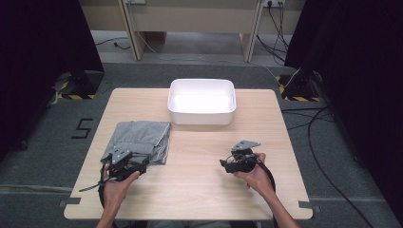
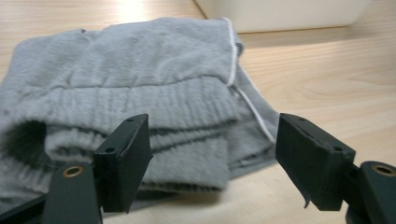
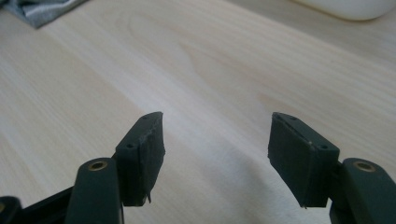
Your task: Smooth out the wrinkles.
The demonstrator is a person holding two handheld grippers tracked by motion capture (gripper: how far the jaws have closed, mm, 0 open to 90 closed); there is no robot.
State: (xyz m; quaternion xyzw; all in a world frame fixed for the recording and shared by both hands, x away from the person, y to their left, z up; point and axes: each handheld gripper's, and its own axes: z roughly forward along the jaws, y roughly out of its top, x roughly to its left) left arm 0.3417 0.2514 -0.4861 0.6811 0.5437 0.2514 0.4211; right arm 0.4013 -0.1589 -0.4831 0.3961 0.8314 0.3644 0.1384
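Pale wooden desk (image 1: 199,156) stands on grey carpet, black curtains at both sides, cables trailing along the floor. Folded grey ribbed cloth (image 1: 140,140) lies on its left part, near a white rectangular plastic tub (image 1: 202,101). Left gripper (image 1: 127,164) fingers are parted at the cloth's near edge, gripping nothing; right gripper (image 1: 237,161) fingers gape over bare wood.
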